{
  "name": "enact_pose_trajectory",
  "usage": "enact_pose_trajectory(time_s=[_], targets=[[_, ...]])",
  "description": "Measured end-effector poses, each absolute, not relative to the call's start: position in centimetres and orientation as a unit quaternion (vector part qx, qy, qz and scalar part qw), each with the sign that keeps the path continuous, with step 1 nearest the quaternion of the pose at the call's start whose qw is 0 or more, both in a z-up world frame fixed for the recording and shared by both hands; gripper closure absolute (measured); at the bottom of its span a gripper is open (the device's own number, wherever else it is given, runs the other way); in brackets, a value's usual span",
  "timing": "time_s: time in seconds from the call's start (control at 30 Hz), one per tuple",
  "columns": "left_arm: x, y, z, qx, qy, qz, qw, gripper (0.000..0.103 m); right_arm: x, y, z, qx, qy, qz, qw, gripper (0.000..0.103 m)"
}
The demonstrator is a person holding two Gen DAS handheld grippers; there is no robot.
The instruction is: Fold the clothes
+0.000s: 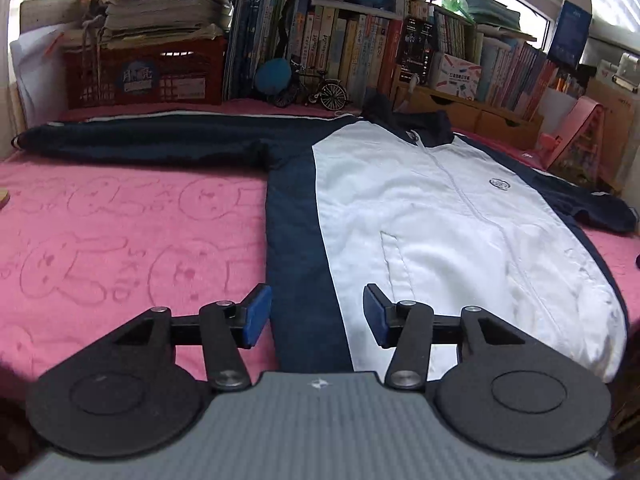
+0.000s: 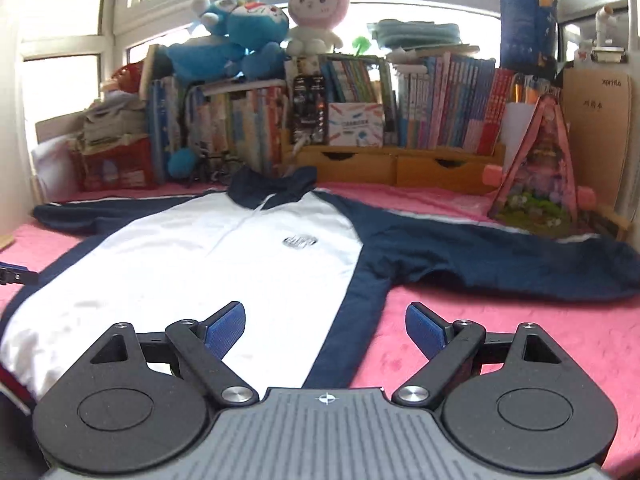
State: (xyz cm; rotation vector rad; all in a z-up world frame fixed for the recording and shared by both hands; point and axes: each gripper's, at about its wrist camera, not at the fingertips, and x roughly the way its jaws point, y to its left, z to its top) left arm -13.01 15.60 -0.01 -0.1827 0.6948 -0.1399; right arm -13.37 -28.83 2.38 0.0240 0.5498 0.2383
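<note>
A navy-and-white jacket lies flat, front up, sleeves spread, on a pink blanket. The left gripper hovers partly open and empty over its hem, apparently not touching; the right gripper gapes wide, empty.

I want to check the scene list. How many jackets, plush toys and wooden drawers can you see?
Jackets: 1, jacket
Plush toys: 2, blue plush and pink rabbit plush
Wooden drawers: 2, left drawer and right drawer
Total: 5

Left gripper and right gripper: jaws apart, empty.
</note>
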Motion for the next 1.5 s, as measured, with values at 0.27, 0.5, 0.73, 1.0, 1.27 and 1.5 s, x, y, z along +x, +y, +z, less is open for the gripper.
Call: enact_pose_trajectory(time_s=[0.27,0.5,0.73,1.0,1.27,1.5], targets=[[-17.0,17.1,-3.2,-0.202,0.383,-0.102,0.896,0.042,-19.7,-27.1,-2.7,0.090,0.390,0.181,0.898,0.015],[-15.1,16.9,-6.8,-0.285,0.388,-0.132,0.866,0.031,-17.5,-27.6,-6.2,0.196,0.378,0.229,0.875,0.015],[-15.0,16.8,-7.7,-0.326,0.381,-0.151,0.852,0.066,-16.1,-28.3,-7.8,0.272,0.396,0.237,0.844,0.053],[-17.3,16.3,-3.4,-0.269,0.360,-0.191,0.873,0.083,-19.7,-29.3,0.0,0.263,0.329,0.257,0.870,0.085],[-17.3,14.7,-5.2,-0.108,0.418,-0.138,0.892,0.062,-18.9,-26.4,-3.3,0.097,0.434,0.165,0.880,0.084],[-19.4,15.0,2.2,-0.021,0.298,-0.074,0.951,0.040,-21.0,-28.7,0.4,0.056,0.401,0.101,0.909,0.050]])
